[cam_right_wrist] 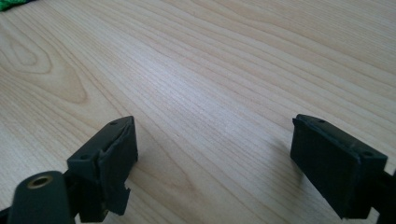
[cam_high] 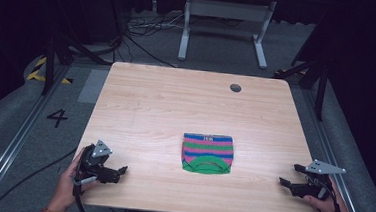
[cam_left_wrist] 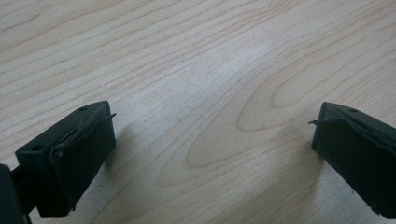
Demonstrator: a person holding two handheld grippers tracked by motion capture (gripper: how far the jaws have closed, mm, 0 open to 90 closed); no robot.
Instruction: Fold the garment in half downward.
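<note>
The folded striped garment point(cam_high: 207, 153) lies flat near the middle of the bench point(cam_high: 145, 108), between the two tongs and well apart from each. The left tongs point(cam_high: 121, 171) and right tongs point(cam_high: 286, 182) rest at the near corners, jaws wide apart and empty. The step in hand appears to be the approach; the next move calls for bringing both tongs inward to the garment's edges.

left gripper point(cam_high: 121, 171): jaws apart, empty | right gripper point(cam_high: 287, 175): jaws apart, empty
</note>
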